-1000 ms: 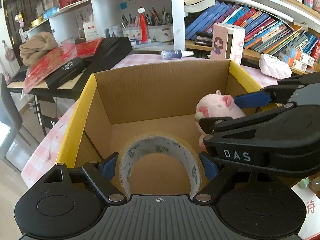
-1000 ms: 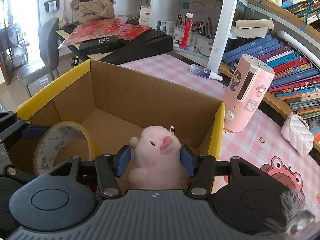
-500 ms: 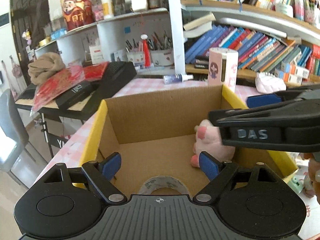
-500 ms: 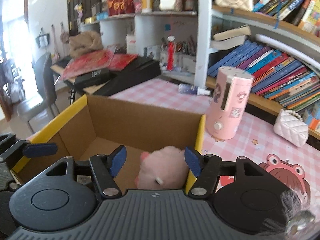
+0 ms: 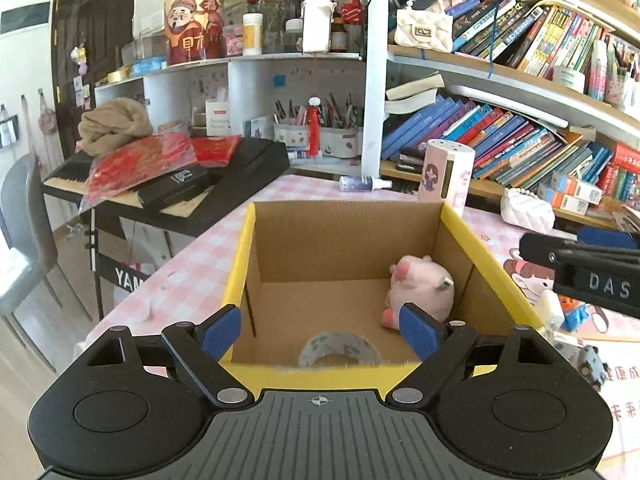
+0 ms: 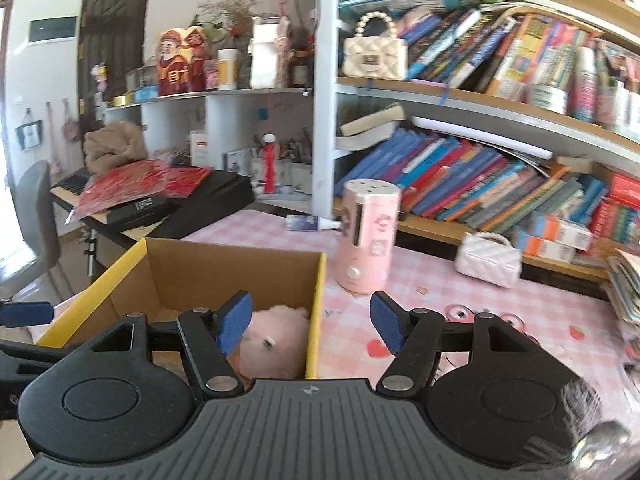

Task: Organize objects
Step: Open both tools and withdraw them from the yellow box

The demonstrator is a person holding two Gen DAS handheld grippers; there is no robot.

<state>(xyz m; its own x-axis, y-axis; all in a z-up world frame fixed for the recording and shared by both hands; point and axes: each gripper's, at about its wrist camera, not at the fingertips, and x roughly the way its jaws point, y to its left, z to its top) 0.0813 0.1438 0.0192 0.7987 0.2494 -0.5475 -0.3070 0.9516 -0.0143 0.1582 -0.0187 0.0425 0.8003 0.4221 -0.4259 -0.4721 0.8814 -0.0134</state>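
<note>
From the left wrist view, the left gripper (image 5: 320, 330) hangs with jaws spread and empty at the near edge of the cardboard box (image 5: 240, 264). Inside, a tape roll (image 5: 339, 351) lies at 6 o'clock and a pink plush pig (image 5: 420, 290) at 3 o'clock. The right gripper (image 6: 308, 322) has just been widening, nothing between its pads, above the box's right wall.

I see crowded bookshelves (image 5: 520, 128) at two o'clock; a grey chair (image 5: 20, 240) at nine; daylight beyond it.
</note>
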